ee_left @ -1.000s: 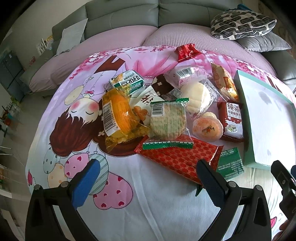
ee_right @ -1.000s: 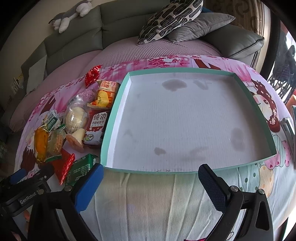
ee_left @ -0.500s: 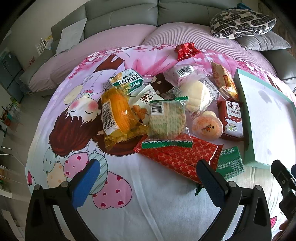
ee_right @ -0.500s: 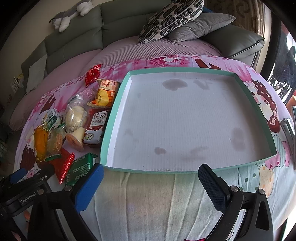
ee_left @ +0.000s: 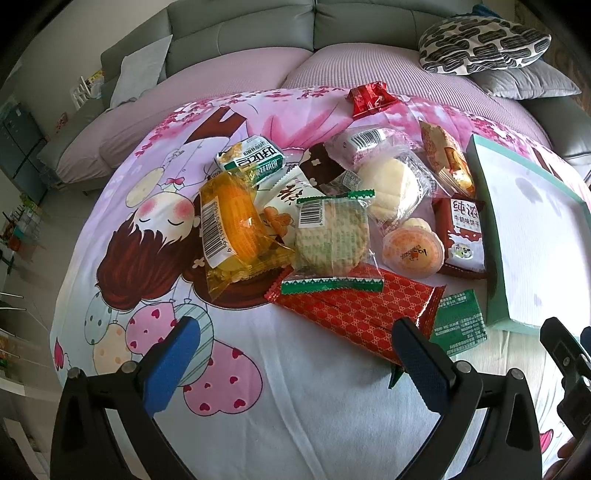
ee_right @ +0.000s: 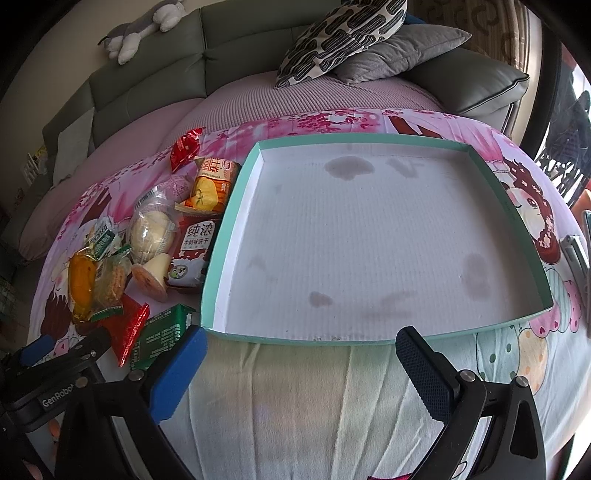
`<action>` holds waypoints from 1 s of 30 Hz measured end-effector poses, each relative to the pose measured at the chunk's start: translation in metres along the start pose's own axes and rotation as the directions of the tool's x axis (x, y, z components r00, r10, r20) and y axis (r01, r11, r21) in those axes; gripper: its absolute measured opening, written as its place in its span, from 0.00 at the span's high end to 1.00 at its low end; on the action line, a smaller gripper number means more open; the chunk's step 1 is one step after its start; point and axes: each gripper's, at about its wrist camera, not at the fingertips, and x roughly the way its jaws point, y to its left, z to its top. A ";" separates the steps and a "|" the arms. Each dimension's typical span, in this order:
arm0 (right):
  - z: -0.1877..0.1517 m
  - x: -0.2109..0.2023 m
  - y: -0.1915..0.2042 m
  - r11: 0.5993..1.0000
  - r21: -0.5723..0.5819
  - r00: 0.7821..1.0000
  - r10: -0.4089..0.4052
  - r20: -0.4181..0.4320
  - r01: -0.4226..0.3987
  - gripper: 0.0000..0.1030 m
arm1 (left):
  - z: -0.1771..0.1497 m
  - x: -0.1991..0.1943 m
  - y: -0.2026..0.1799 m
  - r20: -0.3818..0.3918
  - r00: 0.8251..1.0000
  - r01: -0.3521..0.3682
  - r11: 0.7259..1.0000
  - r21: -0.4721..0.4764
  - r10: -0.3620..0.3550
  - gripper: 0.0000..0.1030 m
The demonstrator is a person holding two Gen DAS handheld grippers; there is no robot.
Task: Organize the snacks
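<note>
A pile of wrapped snacks lies on a cartoon-print cloth point(ee_left: 155, 206): a long red packet point(ee_left: 354, 306), a round cracker pack point(ee_left: 332, 236), a yellow cake pack point(ee_left: 232, 229), an orange jelly cup point(ee_left: 412, 253) and a green packet point(ee_left: 460, 323). My left gripper point(ee_left: 295, 358) is open and empty, just short of the red packet. A teal-rimmed white tray point(ee_right: 369, 240) holds nothing. My right gripper point(ee_right: 299, 373) is open and empty at the tray's near rim. The snacks also show in the right wrist view point(ee_right: 151, 236), left of the tray.
A grey sofa point(ee_left: 240, 29) with a patterned cushion point(ee_left: 480, 44) stands behind the table. A red candy wrapper point(ee_left: 369, 98) lies at the far edge. A plush toy point(ee_right: 144, 26) sits on the sofa back. A metal object point(ee_right: 576, 254) lies right of the tray.
The left view has shifted a little closer to the snack pile. The right gripper has barely moved. Both grippers stay open.
</note>
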 end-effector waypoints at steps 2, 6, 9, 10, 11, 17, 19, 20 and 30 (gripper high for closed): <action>0.000 0.000 0.000 1.000 0.000 1.000 0.000 0.000 0.000 0.00 | -0.001 0.001 0.000 -0.003 1.000 0.004 1.000 -0.001 -0.004 0.00; 0.000 0.001 0.000 1.000 0.000 1.000 0.001 -0.001 -0.001 0.00 | 0.000 0.002 0.001 -0.014 1.000 0.022 1.000 -0.008 -0.022 0.00; 0.000 0.001 0.001 1.000 0.000 1.000 0.002 0.000 -0.002 0.00 | 0.001 0.002 0.003 -0.019 0.999 0.028 1.000 -0.014 -0.028 0.00; -0.001 0.001 0.001 1.000 0.000 1.000 0.001 0.001 -0.001 0.00 | 0.002 0.002 0.003 -0.019 0.999 0.029 0.999 -0.014 -0.029 0.00; -0.001 0.001 0.001 1.000 0.000 1.000 0.002 0.000 -0.002 0.00 | 0.002 0.002 0.003 -0.017 0.999 0.031 0.999 -0.014 -0.031 0.00; -0.001 0.001 0.002 1.000 0.000 1.000 0.001 0.001 -0.001 0.00 | 0.005 -0.004 0.006 0.008 0.999 0.044 0.999 -0.029 -0.043 0.00; -0.001 0.001 0.002 1.000 -0.002 1.000 0.004 0.002 -0.004 0.00 | 0.006 -0.004 0.009 0.015 0.999 0.042 0.998 -0.046 -0.041 0.00; 0.000 0.001 0.002 1.000 -0.005 1.000 0.005 0.003 -0.005 0.00 | 0.007 -0.005 0.012 0.019 0.999 0.042 0.997 -0.062 -0.041 0.00; 0.003 0.000 0.027 0.988 -0.085 0.992 0.129 0.011 -0.127 0.00 | 0.014 -0.005 0.043 0.032 0.996 0.083 0.970 -0.229 -0.078 0.00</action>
